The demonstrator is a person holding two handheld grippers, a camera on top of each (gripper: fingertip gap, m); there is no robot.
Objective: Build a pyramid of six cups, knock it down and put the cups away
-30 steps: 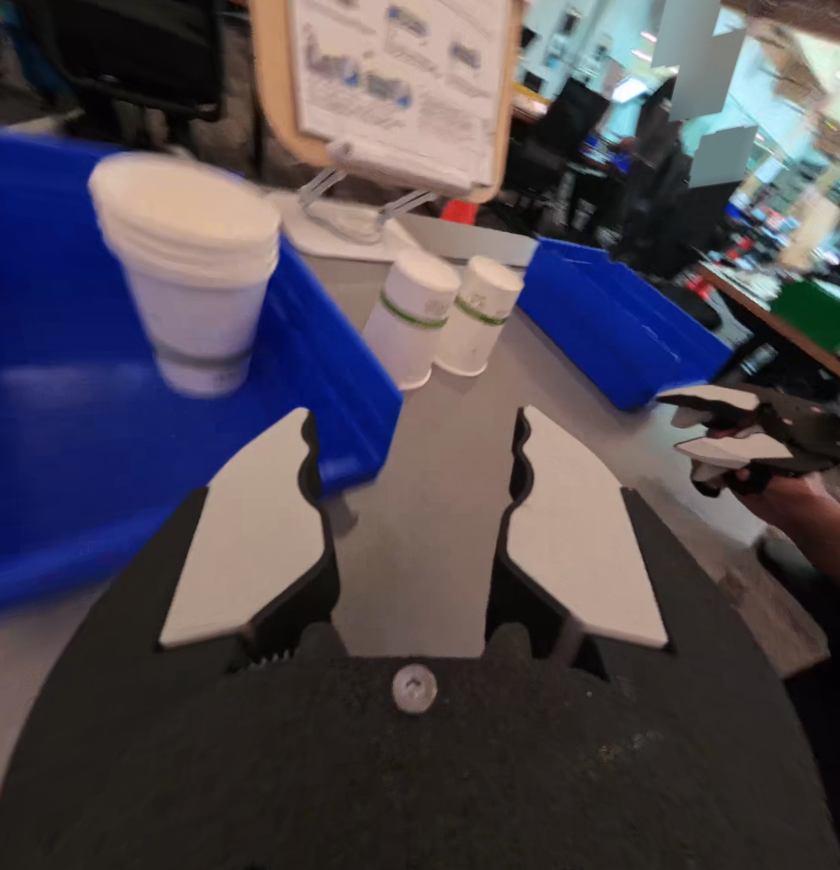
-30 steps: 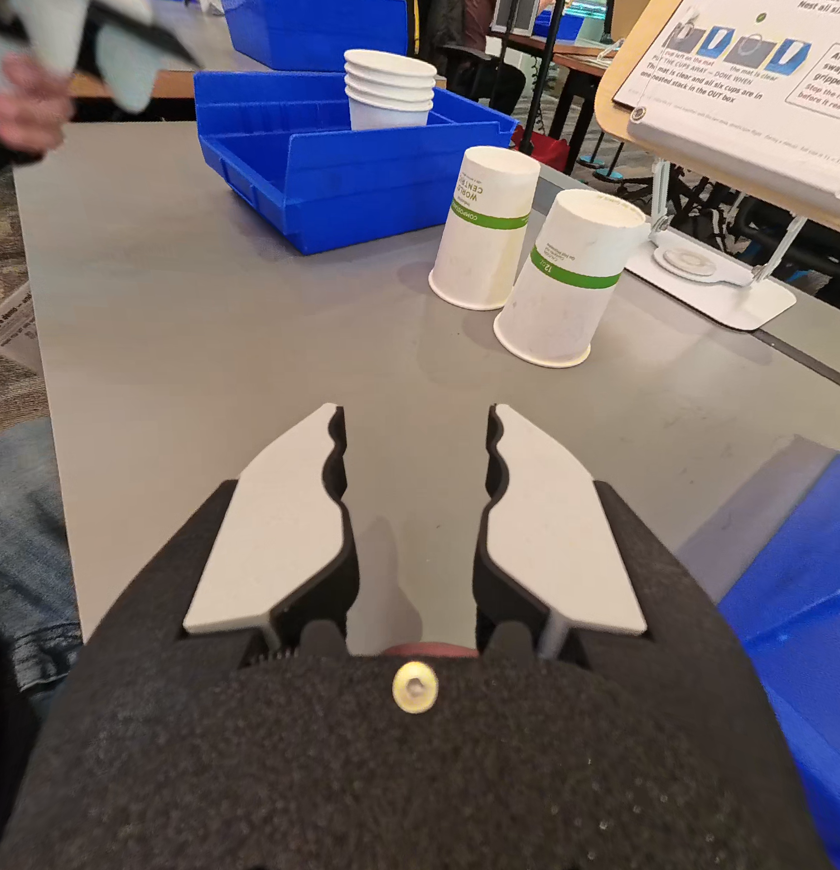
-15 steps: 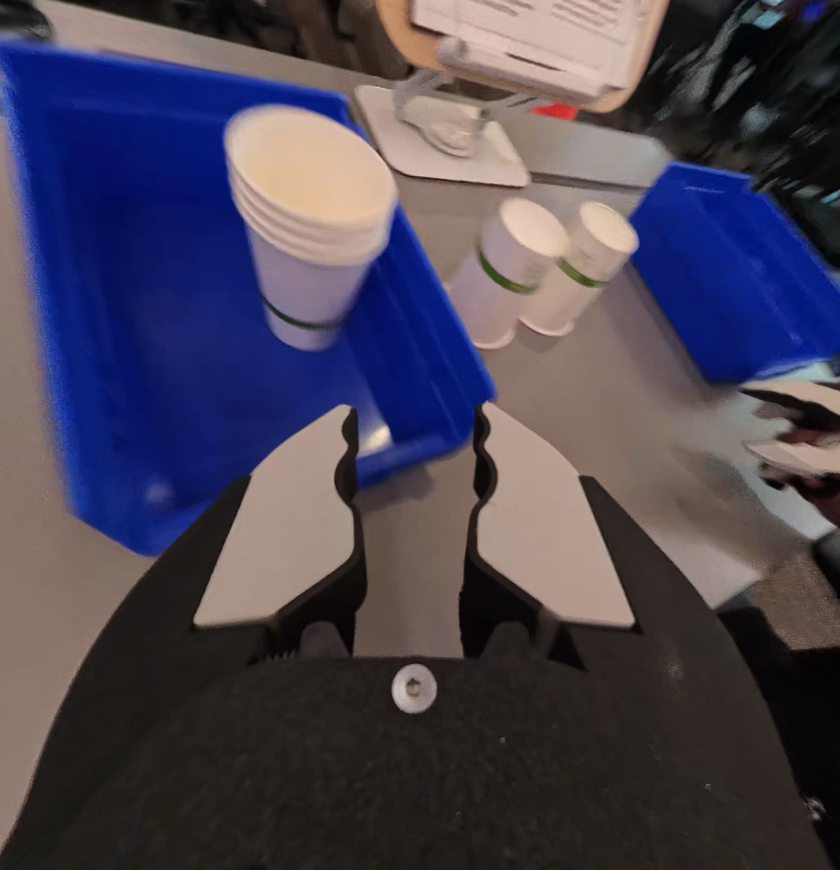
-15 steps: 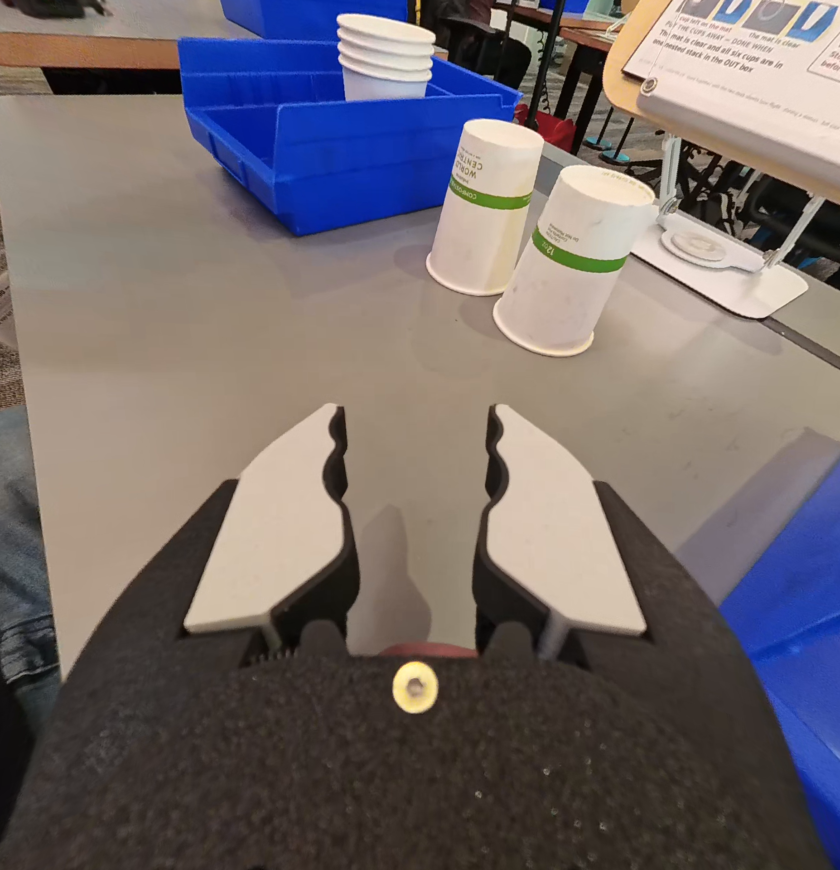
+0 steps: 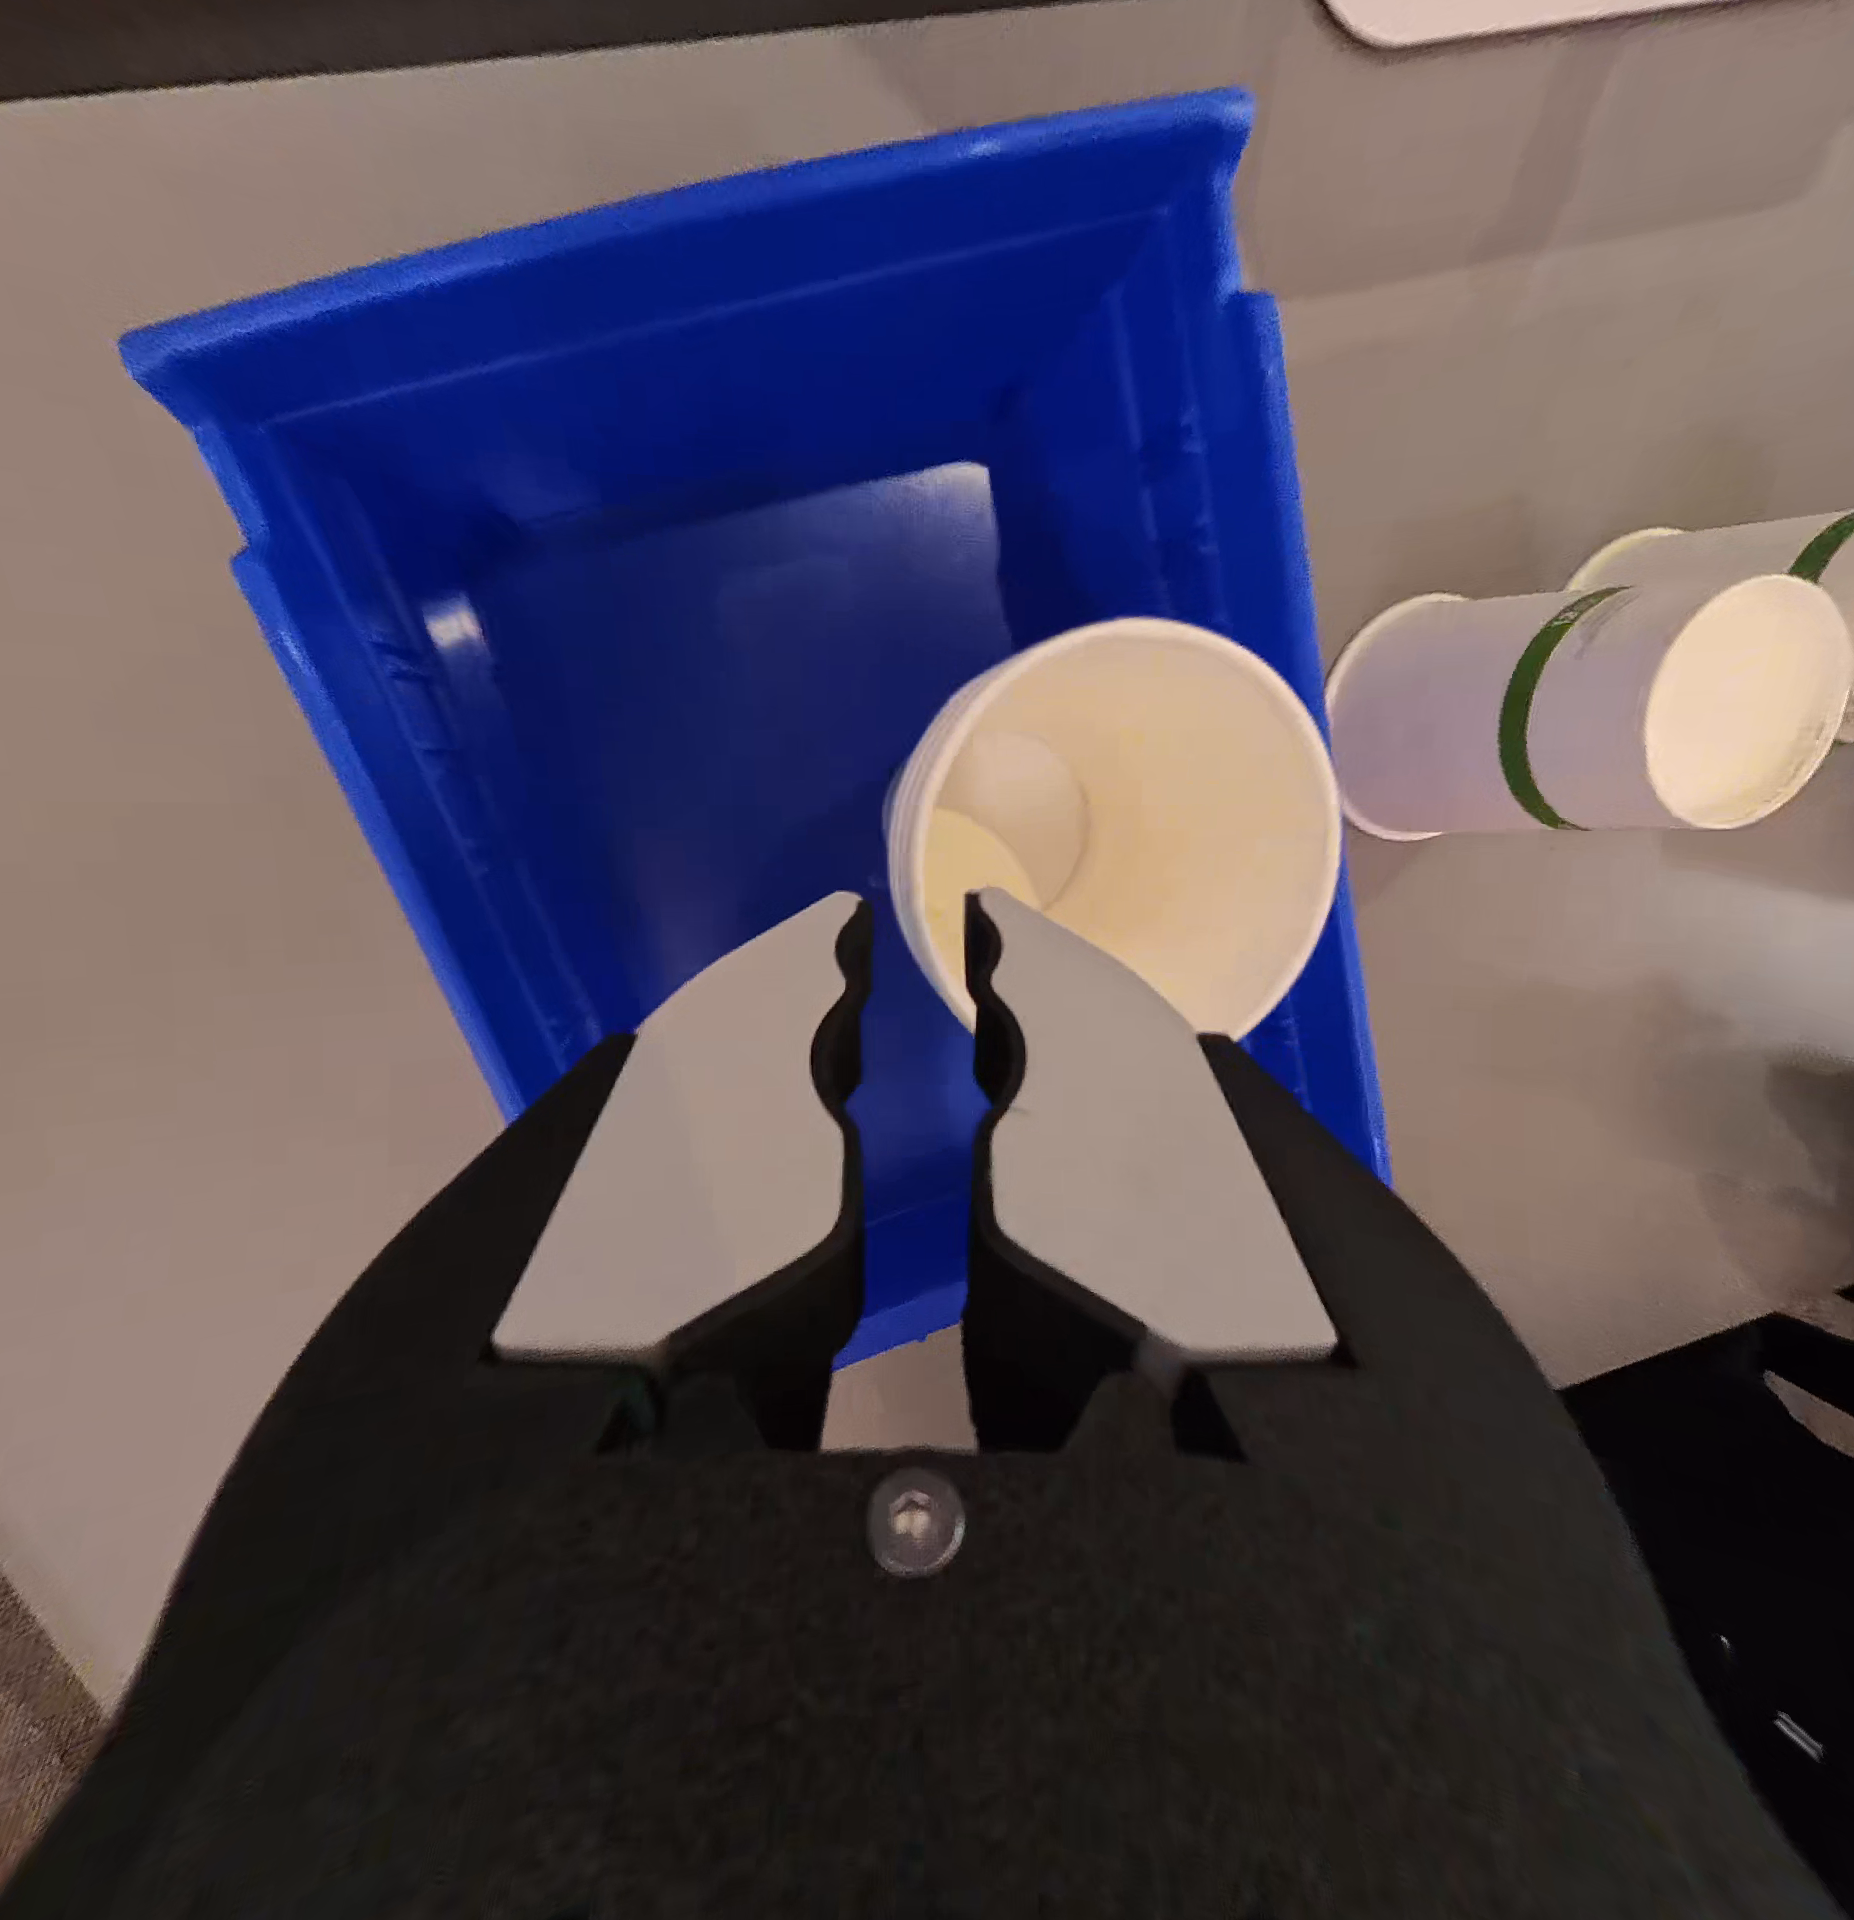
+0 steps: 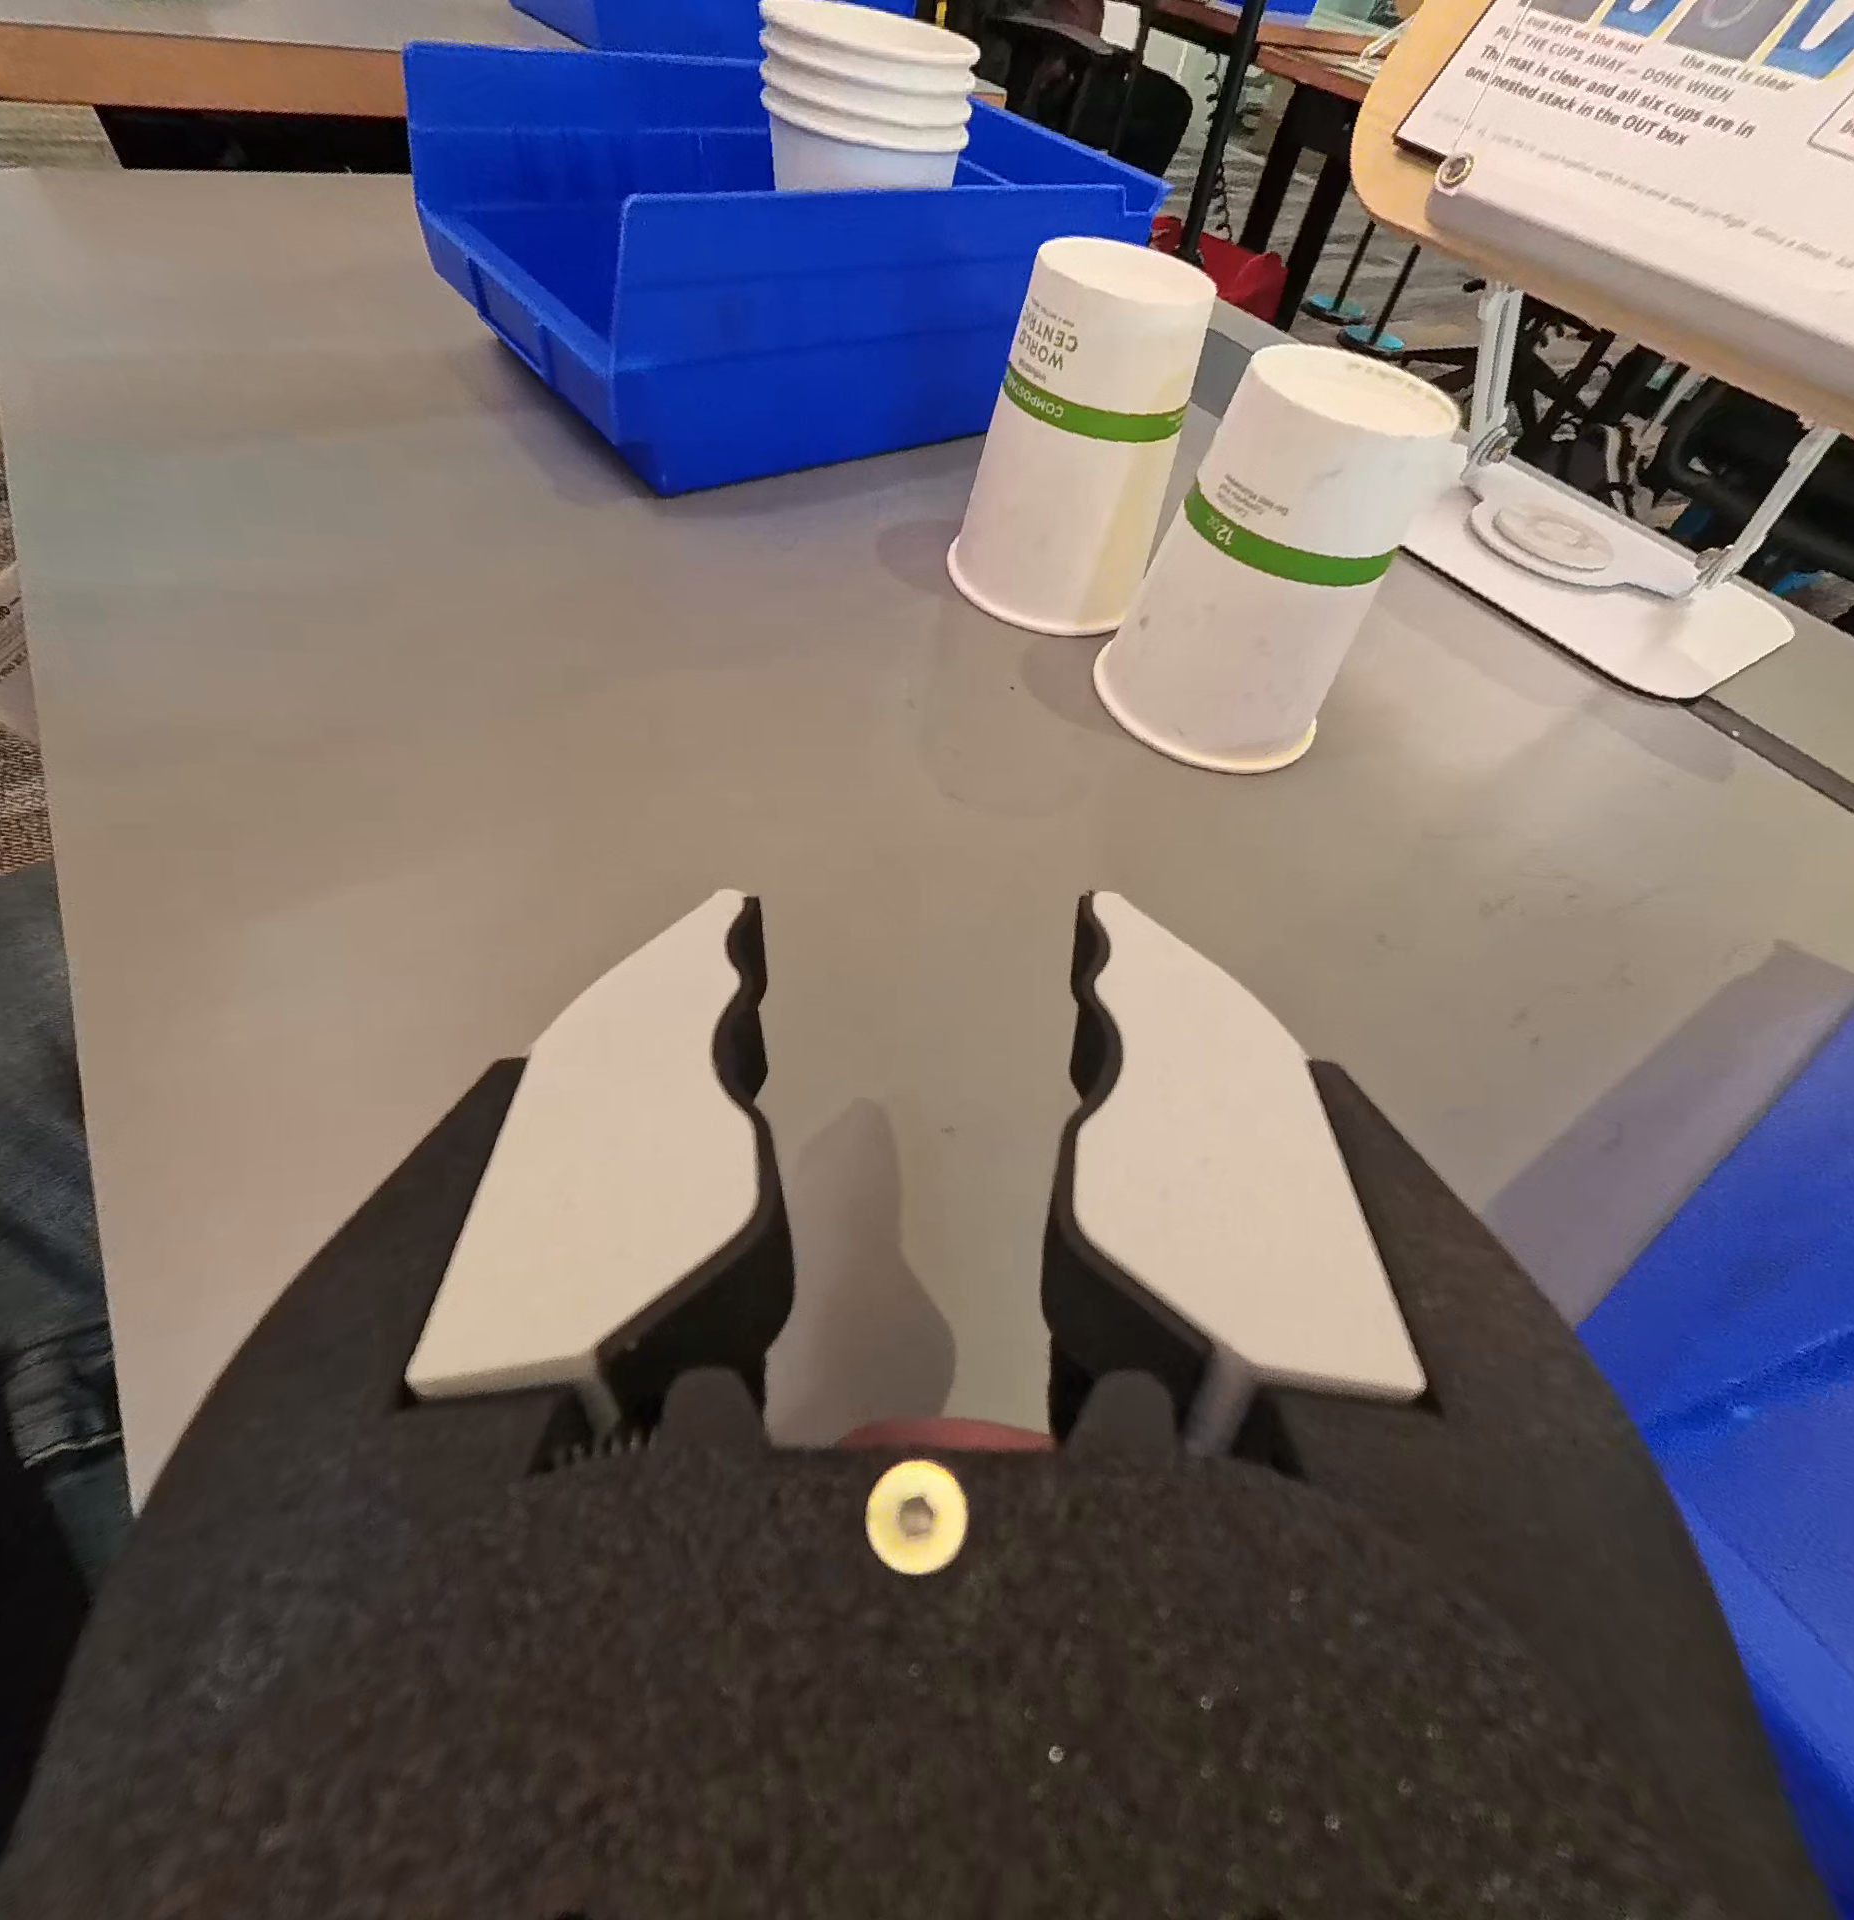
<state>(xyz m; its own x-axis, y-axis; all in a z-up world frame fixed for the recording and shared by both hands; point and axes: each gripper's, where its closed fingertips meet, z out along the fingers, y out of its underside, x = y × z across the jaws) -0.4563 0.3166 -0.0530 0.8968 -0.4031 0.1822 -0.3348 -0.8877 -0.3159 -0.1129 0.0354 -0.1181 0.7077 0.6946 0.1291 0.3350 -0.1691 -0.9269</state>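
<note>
White paper cups: two [image 6: 1084,436] [image 6: 1266,561] stand inverted on the desk [image 6: 487,727], four nested [image 5: 1120,821] in our blue bin [image 5: 694,416]. Pyramid barely begun. Our left tool [image 5: 918,904], narrowly parted, straddles the stack's rim; right tool [image 6: 918,904] open, empty.

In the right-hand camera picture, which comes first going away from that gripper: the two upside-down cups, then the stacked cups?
From the right gripper:
1. Upside-down cup nearer the stand, ahead right.
2. Second upside-down cup, just behind, left of it.
3. Stack of cups, farthest, in the blue bin.
</note>
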